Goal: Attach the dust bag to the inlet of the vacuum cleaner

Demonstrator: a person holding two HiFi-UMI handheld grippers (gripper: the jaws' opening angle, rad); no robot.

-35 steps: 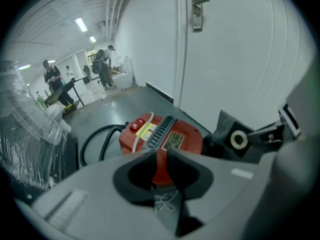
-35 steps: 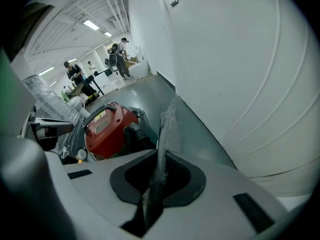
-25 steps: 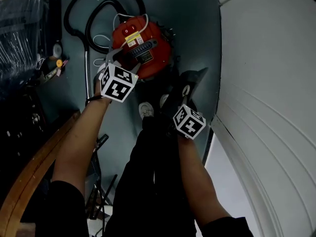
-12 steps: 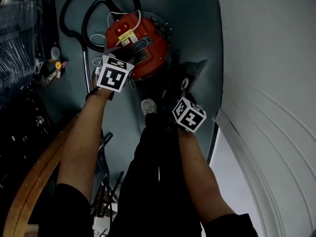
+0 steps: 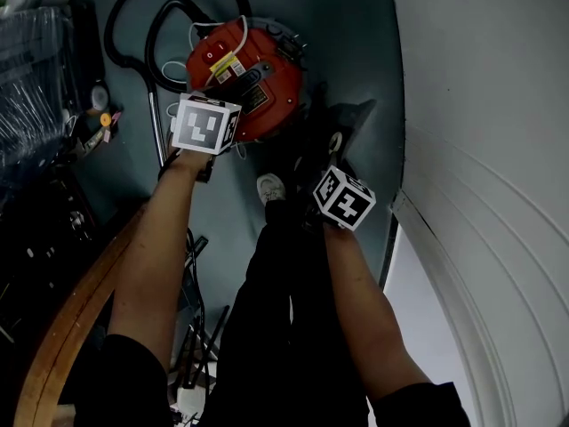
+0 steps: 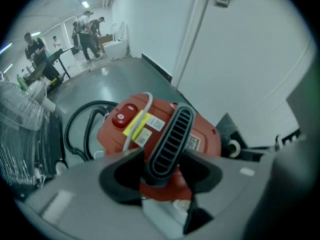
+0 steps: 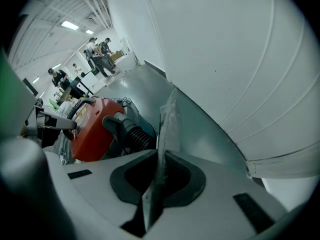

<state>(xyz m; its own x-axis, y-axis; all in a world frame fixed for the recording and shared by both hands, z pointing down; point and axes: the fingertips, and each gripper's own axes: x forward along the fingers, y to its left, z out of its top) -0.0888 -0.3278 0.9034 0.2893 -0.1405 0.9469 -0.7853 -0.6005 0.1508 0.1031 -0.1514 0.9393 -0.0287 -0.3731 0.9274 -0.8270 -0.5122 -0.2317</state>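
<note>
The red vacuum cleaner [image 5: 244, 74] stands on the grey floor, seen from above in the head view. My left gripper [image 6: 161, 174] is at its near left side. The black ribbed handle [image 6: 170, 141] sits between the jaws, which have just been opening a little, and both pads still lie against its sides. My right gripper [image 7: 157, 176] hangs to the right of the vacuum, shut on the thin edge of the grey dust bag [image 7: 164, 134]. That bag shows as a dark shape [image 5: 348, 124] in the head view. A black ribbed hose connector [image 7: 131, 130] juts from the vacuum toward the bag.
A black hose [image 5: 147, 34] loops on the floor behind the vacuum. A white curved wall [image 5: 480, 149] fills the right side. Plastic-wrapped clutter [image 5: 36, 69] and a wooden rim [image 5: 62, 327] lie at the left. My shoe [image 5: 269, 188] is just before the vacuum. People [image 6: 87, 29] stand far off.
The left gripper has sunk a little and rolled, so its marker cube shows another face. It now sits lower at the vacuum's near left side. The right gripper has stayed put with the bag.
</note>
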